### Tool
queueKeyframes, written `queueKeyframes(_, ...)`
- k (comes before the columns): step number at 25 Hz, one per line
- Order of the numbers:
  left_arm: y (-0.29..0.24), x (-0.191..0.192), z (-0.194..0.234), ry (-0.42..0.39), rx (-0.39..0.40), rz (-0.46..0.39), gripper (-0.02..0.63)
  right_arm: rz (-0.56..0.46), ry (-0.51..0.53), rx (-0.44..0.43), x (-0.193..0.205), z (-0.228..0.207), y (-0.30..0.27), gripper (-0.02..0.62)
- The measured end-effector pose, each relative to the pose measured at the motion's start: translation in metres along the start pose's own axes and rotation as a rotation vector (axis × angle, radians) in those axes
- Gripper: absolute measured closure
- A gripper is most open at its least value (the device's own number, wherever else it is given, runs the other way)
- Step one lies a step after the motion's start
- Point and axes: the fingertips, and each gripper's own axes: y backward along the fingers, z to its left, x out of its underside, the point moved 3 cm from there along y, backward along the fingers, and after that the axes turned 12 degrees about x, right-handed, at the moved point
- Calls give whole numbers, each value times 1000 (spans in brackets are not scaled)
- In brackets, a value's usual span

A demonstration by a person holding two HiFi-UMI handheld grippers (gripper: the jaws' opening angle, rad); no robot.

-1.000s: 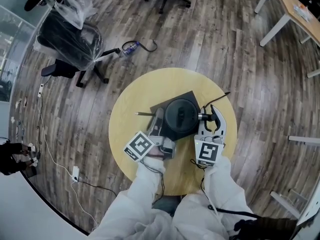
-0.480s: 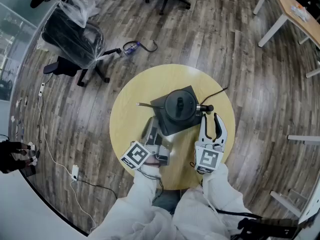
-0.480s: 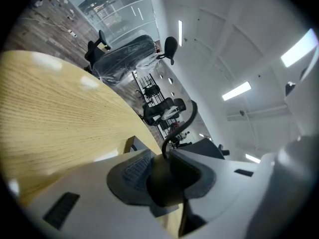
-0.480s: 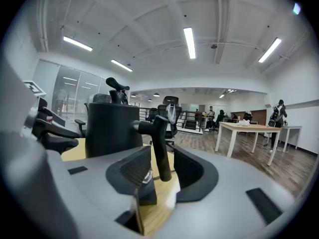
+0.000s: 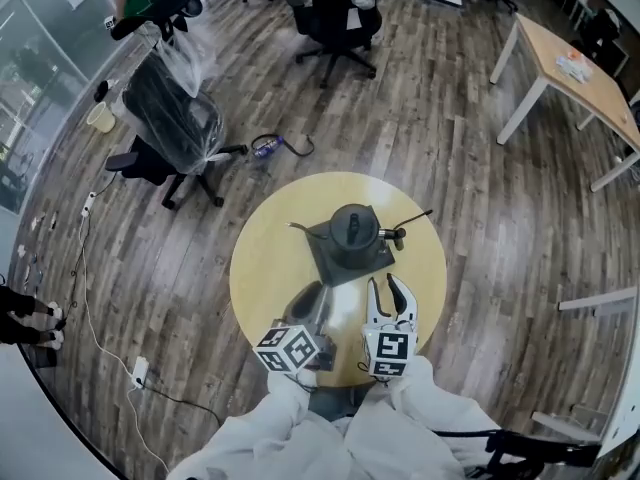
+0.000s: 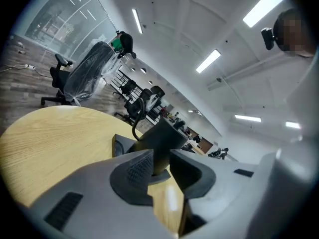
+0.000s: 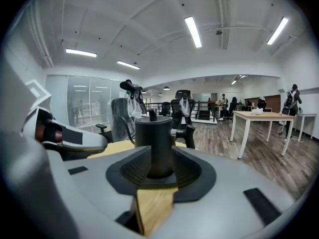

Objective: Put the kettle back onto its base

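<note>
**Kettle Seated on Its Base, Both Claws Held Clear**

The kettle (image 5: 353,228) is seen standing upright on its dark square base (image 5: 340,264), near the middle of the round yellow table (image 5: 262,268). Its thin spout (image 5: 298,228) is turned to the head view's left and its handle (image 5: 392,235) to the right.

The right gripper (image 5: 386,290) is held just short of the base's near edge, apart from it. Its jaws have just been opening and are spread wide. Only bare tabletop is framed between them, and the kettle is sighted beyond their tips.

The left gripper (image 5: 308,303) is held beside it, likewise short of the base. Its jaws have also just been opening and are parted, with nothing gripped.

A plastic-wrapped office chair (image 5: 170,118) is seen on the wood floor (image 5: 480,198) beyond.
</note>
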Motion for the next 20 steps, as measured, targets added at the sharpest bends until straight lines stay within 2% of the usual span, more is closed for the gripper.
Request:
queueKeyframes(3, 10, 5, -25, -60, -12, 24, 523, 24, -17, -43, -4, 9, 22, 468)
queueKeyframes(5, 17, 9, -35, -138, -50, 67, 593, 47, -42, -52, -3, 13, 32, 480)
queueKeyframes(7, 20, 13, -43, -211, -72, 107, 605, 71, -70, -55, -1, 15, 39, 548)
queueKeyframes(9, 21, 14, -50, -257, -66, 121, 605, 81, -72, -57, -2, 17, 43, 571)
queueKeyframes(13, 26, 11, -52, -277, -48, 114, 605, 71, -46, -46, -6, 20, 46, 583)
queueKeyframes(20, 42, 9, -52, -297, -48, 117, 606, 74, -64, -5, -7, 15, 57, 583)
